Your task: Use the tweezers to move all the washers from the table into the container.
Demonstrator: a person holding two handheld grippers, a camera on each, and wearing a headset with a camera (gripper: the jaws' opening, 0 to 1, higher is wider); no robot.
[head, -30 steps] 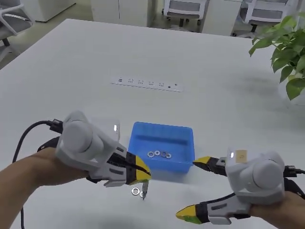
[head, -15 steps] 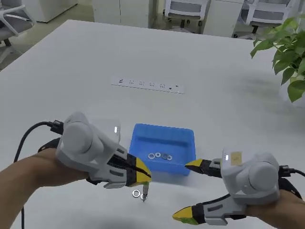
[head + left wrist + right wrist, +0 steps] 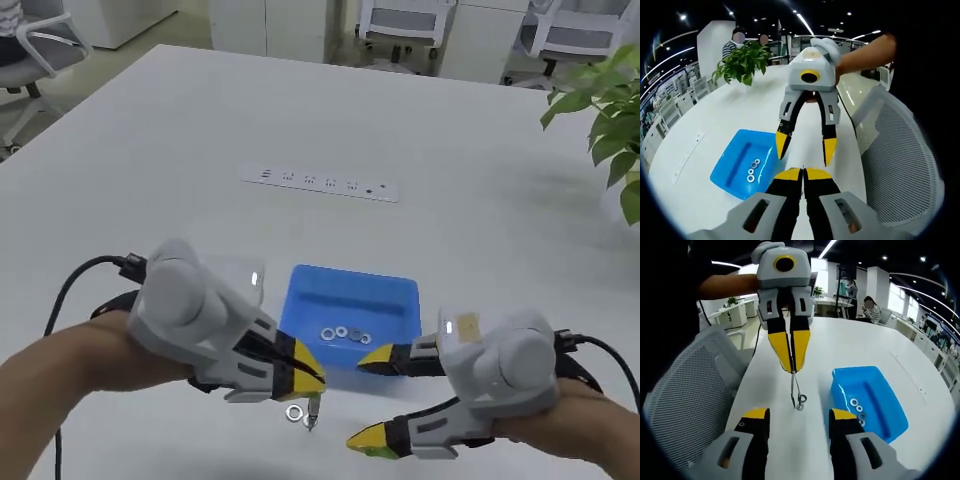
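Observation:
My left gripper [image 3: 305, 378] is shut on thin metal tweezers [image 3: 312, 410], whose tips rest on the white table beside a loose washer [image 3: 293, 413]. In the right gripper view the left gripper [image 3: 791, 355] points the tweezers [image 3: 795, 387] down at that washer [image 3: 801, 400]. The blue container [image 3: 350, 278] stands just behind, with several washers [image 3: 345, 334] lying in it. To the right, my right gripper [image 3: 368, 398] stands open near the container's front edge with nothing between its jaws. The left gripper view shows the right gripper [image 3: 806, 145] open and the container [image 3: 732, 172].
A white power strip [image 3: 318, 183] lies further back on the table. A green plant [image 3: 600, 110] stands at the right edge. Office chairs line the far side. A mesh chair [image 3: 690, 390] sits close to the table's near edge.
My right gripper has come a little to the left, closer to the tweezers and the container's front. The left gripper stays by the loose washer. The head camera has shifted slightly.

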